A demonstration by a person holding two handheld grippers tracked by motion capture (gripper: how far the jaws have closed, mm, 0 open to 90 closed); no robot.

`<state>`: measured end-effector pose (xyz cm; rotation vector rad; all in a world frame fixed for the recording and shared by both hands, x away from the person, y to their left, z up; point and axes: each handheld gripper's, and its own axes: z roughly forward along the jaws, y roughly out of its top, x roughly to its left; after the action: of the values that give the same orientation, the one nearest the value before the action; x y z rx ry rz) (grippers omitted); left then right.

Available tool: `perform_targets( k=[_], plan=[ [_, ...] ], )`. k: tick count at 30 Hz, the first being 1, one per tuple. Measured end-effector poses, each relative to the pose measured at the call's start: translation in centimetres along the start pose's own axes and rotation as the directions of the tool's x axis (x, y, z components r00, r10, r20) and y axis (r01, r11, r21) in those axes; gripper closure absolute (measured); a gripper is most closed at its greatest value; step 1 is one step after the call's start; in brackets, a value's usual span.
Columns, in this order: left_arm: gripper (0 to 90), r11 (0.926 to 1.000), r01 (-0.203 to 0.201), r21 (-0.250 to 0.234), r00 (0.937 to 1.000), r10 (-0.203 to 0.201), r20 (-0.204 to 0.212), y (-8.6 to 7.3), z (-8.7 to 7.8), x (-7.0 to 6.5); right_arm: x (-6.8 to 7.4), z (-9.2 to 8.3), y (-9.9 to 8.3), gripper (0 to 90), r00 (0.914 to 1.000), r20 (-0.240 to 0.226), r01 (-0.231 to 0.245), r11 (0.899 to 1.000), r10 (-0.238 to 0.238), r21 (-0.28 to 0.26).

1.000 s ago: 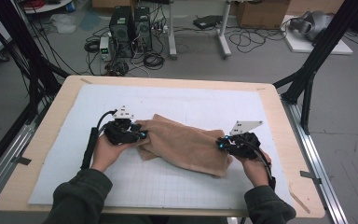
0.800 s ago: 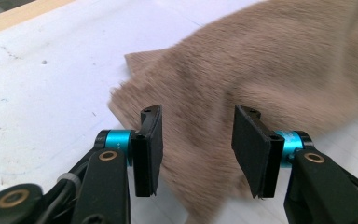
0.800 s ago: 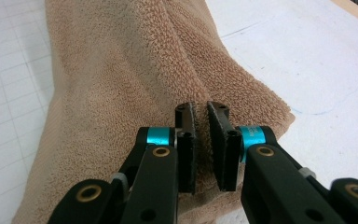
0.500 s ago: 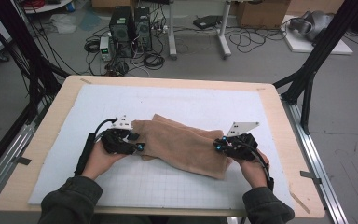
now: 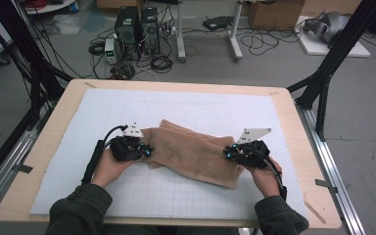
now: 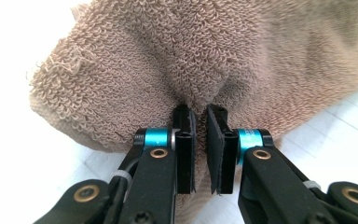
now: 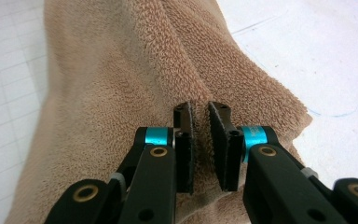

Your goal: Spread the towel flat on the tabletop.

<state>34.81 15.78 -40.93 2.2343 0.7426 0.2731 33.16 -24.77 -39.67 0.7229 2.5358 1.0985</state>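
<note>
High view: a wooden table (image 5: 44, 161) carries a pale gridded mat (image 5: 186, 196), and across the mat's middle lies a tan towel (image 5: 191, 152), bunched and folded, running from left to right between the person's two hands. Cables and computer cases sit on the floor beyond the table's far edge.

The left gripper (image 5: 144, 151) sits at the towel's left end, the right gripper (image 5: 229, 154) at its right end, each held low over the mat.

In the left gripper view, the towel (image 6: 168, 70) puckers into a fold right at the left gripper (image 6: 199, 114); its jaws have just been closing and now stand almost together, pinching that fold of terry cloth between the pads.

In the right gripper view, the right gripper (image 7: 199, 112) stands nearly closed as well, with a ridge of the towel (image 7: 135, 70) caught in the narrow gap, cloth spreading away on both sides and under the jaws.
</note>
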Motion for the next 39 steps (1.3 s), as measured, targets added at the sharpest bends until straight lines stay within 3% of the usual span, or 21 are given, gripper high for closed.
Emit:
perform_targets(
  k=[8, 16, 23, 27, 28, 30, 31, 34, 39],
  plan=[
    [82.0, 0.9975, -0.035, -0.061, 0.9993, 0.034, -0.014, -0.2, -3.5, -1.6, 1.0, -1.3, 0.6, 81.4, 0.9992, -0.005, 0.038, 0.999, -0.039, -0.031],
    [82.2, 0.9907, -0.075, -0.114, 0.9971, 0.075, -0.006, -1.6, -7.1, -3.9, 3.2, -3.3, 1.5, 81.9, 0.9959, -0.032, 0.082, 0.994, -0.084, -0.077],
    [82.6, 0.9811, -0.100, -0.165, 0.9948, 0.102, 0.000, -3.5, -11.2, -6.7, 6.4, -5.4, 2.2, 82.4, 0.9831, -0.071, 0.161, 0.981, -0.169, -0.105],
    [82.1, 0.9749, -0.111, -0.193, 0.9917, 0.121, 0.043, -4.7, -13.6, -9.0, 8.7, -7.4, 2.1, 82.8, 0.9679, -0.118, 0.206, 0.969, -0.222, -0.134],
    [80.4, 0.9739, -0.119, -0.193, 0.9904, 0.131, 0.046, -4.9, -13.9, -9.4, 9.3, -8.1, 2.1, 82.3, 0.9642, -0.134, 0.208, 0.966, -0.229, -0.152],
    [68.6, 0.9724, -0.125, -0.197, 0.9896, 0.136, 0.046, -5.2, -14.6, -9.9, 9.5, -8.8, 2.1, 75.8, 0.9596, -0.163, 0.198, 0.963, -0.229, -0.184],
    [65.1, 0.9721, -0.125, -0.199, 0.9894, 0.137, 0.048, -5.3, -14.7, -9.9, 9.5, -9.1, 2.1, 73.9, 0.9560, -0.193, 0.182, 0.963, -0.221, -0.200],
    [59.2, 0.9738, -0.116, -0.196, 0.9917, 0.124, 0.033, -5.2, -14.0, -9.1, 9.2, -8.5, 2.2, 70.6, 0.9596, -0.176, 0.189, 0.967, -0.219, -0.173],
    [55.2, 0.9782, -0.122, -0.168, 0.9923, 0.124, 0.002, -4.8, -10.2, -6.8, 7.8, -4.8, 1.4, 64.9, 0.9710, -0.156, 0.168, 0.982, -0.181, -0.090]
  ],
)
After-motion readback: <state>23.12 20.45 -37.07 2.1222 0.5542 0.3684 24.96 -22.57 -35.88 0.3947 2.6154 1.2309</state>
